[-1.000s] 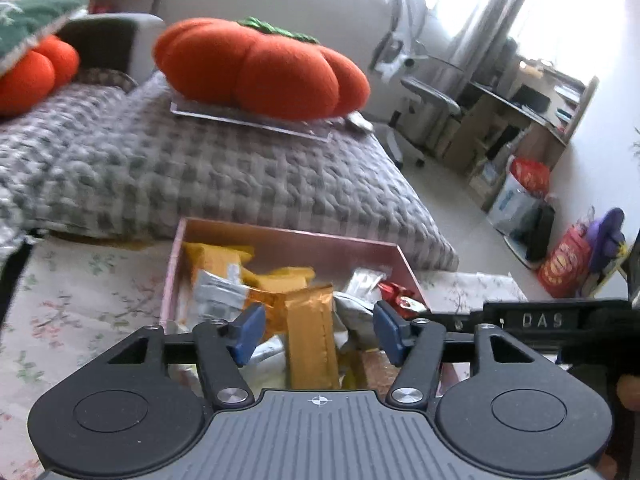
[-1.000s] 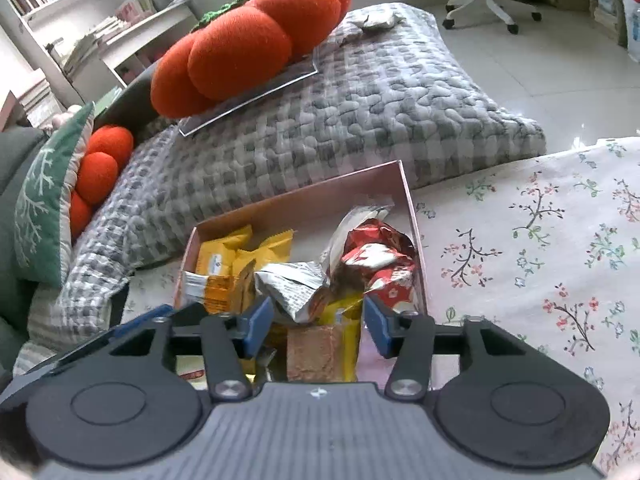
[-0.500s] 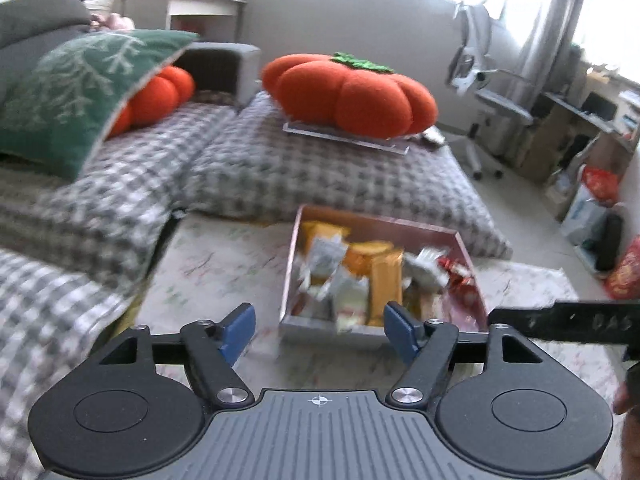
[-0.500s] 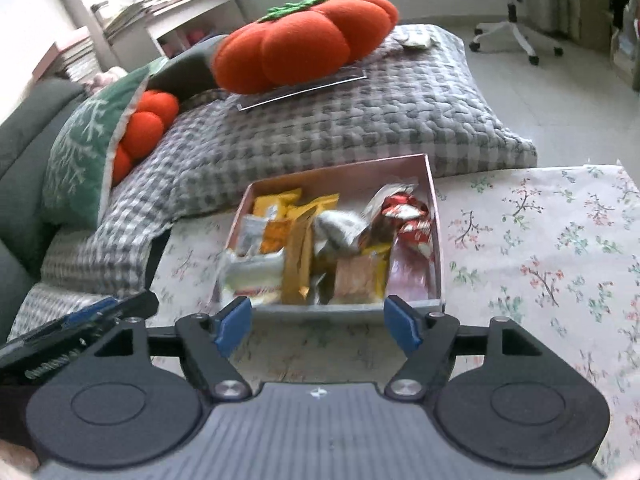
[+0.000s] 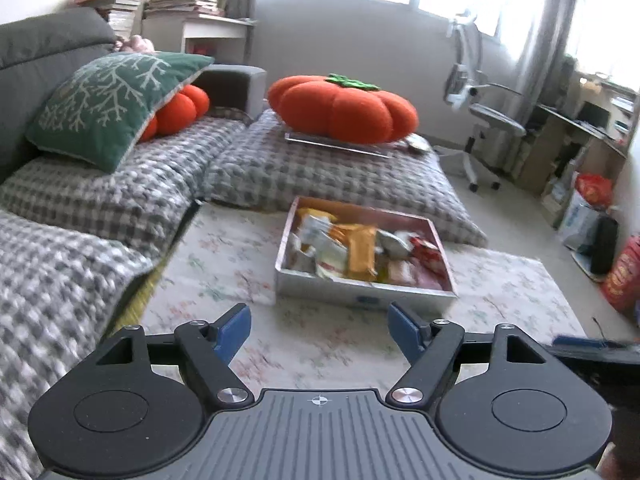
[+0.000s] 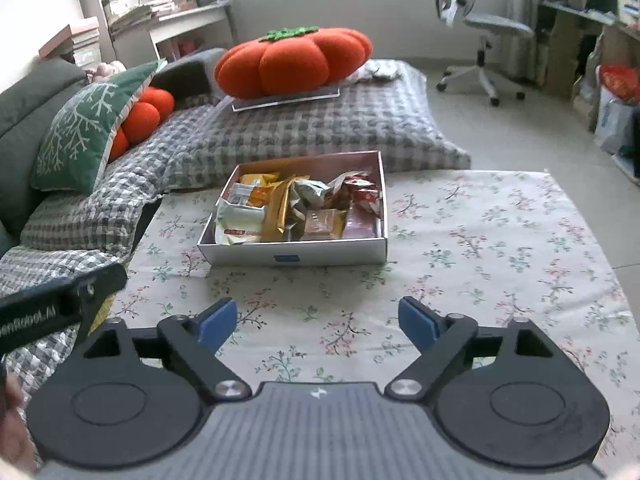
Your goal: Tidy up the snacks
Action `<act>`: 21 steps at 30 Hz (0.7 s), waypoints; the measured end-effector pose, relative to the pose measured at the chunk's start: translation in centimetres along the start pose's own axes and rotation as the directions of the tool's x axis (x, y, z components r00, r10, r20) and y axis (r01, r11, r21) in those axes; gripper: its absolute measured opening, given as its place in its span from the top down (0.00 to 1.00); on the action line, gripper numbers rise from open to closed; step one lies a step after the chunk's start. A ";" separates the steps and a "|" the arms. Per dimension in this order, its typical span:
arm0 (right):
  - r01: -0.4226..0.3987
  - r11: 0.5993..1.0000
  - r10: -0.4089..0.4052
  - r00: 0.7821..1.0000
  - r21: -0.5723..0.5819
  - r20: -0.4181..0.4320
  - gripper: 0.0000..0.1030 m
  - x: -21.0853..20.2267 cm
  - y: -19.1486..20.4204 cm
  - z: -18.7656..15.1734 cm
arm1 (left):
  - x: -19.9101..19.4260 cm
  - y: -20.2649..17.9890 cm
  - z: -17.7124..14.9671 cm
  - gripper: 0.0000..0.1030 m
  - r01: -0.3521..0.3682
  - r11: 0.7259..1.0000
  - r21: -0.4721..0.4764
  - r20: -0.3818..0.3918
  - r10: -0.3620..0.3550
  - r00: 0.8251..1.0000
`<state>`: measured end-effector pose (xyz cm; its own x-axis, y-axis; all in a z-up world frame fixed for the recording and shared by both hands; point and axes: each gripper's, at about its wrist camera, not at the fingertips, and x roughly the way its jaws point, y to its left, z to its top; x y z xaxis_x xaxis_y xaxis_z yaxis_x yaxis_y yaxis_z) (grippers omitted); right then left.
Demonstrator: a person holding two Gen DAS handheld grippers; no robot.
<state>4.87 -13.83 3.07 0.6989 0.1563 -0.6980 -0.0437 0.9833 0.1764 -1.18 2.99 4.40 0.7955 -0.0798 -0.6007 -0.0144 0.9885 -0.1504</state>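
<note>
A shallow white box [image 6: 296, 254] with a pink inside stands on the floral tablecloth [image 6: 480, 240]. It holds several wrapped snacks: yellow and orange packets [image 6: 276, 208], a silver packet [image 6: 310, 192] and red ones [image 6: 362, 194]. The box also shows in the left wrist view [image 5: 360, 294]. My left gripper [image 5: 320, 330] is open and empty, held back from the box's near wall. My right gripper [image 6: 318, 322] is open and empty, also well short of the box. The side of the left gripper shows at the left of the right wrist view [image 6: 60, 304].
Grey checked cushions [image 5: 100, 208] lie left of and behind the table. An orange pumpkin cushion [image 5: 344, 110] sits beyond the box. A green pillow [image 5: 108, 96] leans on the sofa. An office chair [image 6: 480, 28], a desk and bags [image 5: 592, 208] stand at the right.
Both grippers have pulled back and up from right over the box; the box now looks small and far. Both jaws have opened wider and hold nothing.
</note>
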 end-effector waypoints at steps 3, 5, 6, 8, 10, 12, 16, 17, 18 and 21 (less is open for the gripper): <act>0.033 0.999 -0.033 0.999 -0.025 0.010 0.12 -0.5 0.4 -1.3 | -0.7 -0.5 -1.9 0.25 0.019 1.000 0.020 -0.004 -0.019 1.000; 0.060 0.997 -0.060 0.998 -0.052 0.013 0.11 -0.7 0.8 -2.2 | -1.1 -0.4 -2.1 0.20 0.009 1.000 0.013 0.010 -0.010 1.000; 0.078 0.994 -0.077 0.997 -0.074 0.018 0.08 -0.7 0.9 -2.6 | -1.2 -0.3 -2.1 0.19 0.002 1.000 0.008 0.022 -0.002 1.000; 0.094 0.991 -0.093 0.995 -0.090 0.021 0.02 -0.6 1.0 -2.9 | -1.1 0.0 -2.2 0.18 -0.030 0.999 0.015 0.025 0.029 0.999; 0.085 0.994 -0.083 0.996 -0.070 0.031 0.01 -0.7 0.6 -2.7 | -0.8 0.2 -2.2 0.17 -0.042 0.999 0.032 0.018 0.042 0.999; 0.093 0.994 -0.092 0.996 -0.062 0.019 0.01 -0.3 0.4 -2.7 | -0.6 0.3 -2.2 0.17 -0.056 0.998 0.043 0.015 0.055 0.998; 0.102 0.991 -0.103 0.995 -0.084 -0.012 0.01 0.6 0.4 -2.8 | -0.2 0.3 -2.2 0.11 -0.063 0.996 0.060 0.006 0.063 0.998; 0.104 0.990 -0.105 0.994 -0.095 -0.013 0.01 0.6 0.6 -3.0 | -0.1 0.2 -2.3 0.10 -0.063 0.996 0.062 0.004 0.063 0.998; 0.109 0.988 -0.111 0.994 -0.107 -0.012 0.01 0.6 0.8 -3.1 | 0.0 0.2 -2.3 0.09 -0.063 0.996 0.066 0.001 0.063 0.998; 0.122 0.983 -0.124 0.992 -0.136 -0.009 0.01 0.7 1.2 -3.3 | 0.3 -0.1 -2.3 0.06 -0.068 0.994 0.082 -0.004 0.069 0.998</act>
<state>2.93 -12.23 0.50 0.6922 0.0340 -0.7209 -0.0550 0.9985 -0.0057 -2.33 2.58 2.38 0.7903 -0.0119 -0.6126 -0.0191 0.9988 -0.0440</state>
